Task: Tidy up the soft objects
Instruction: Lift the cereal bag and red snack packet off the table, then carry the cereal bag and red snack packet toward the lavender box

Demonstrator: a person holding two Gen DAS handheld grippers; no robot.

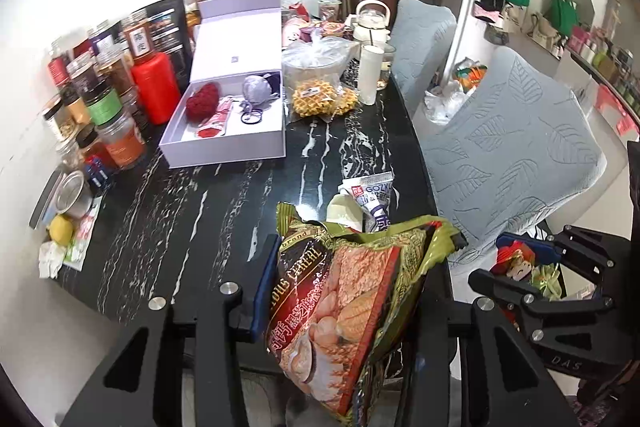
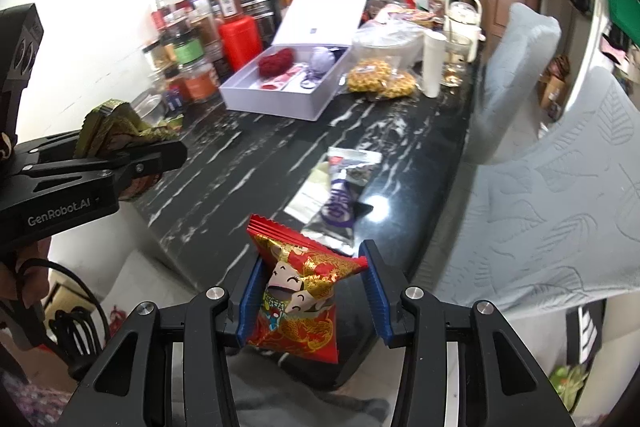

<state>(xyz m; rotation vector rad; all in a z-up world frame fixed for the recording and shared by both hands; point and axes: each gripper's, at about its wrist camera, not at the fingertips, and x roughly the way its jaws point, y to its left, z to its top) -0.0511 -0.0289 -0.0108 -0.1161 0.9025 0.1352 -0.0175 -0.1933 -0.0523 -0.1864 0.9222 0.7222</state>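
Observation:
My left gripper (image 1: 344,291) is shut on a green and red cereal bag (image 1: 352,303), held above the near edge of the black marble table (image 1: 192,219); the same gripper shows in the right wrist view (image 2: 160,155) with the bag's crumpled green top (image 2: 116,131). My right gripper (image 2: 310,291) is shut on a small red cartoon snack packet (image 2: 300,299), also seen in the left wrist view (image 1: 520,263). An open lavender box (image 1: 224,131) at the far left holds a red knitted heart (image 1: 202,101), a grey pouch (image 1: 256,89) and hair ties.
Silver and purple snack packets (image 2: 340,195) lie near the table's right edge. Jars and a red canister (image 1: 156,87) line the left wall. Bagged waffles (image 1: 320,101), a white cup (image 1: 370,73) and a teapot stand at the back. Two grey-covered chairs (image 1: 516,151) stand on the right.

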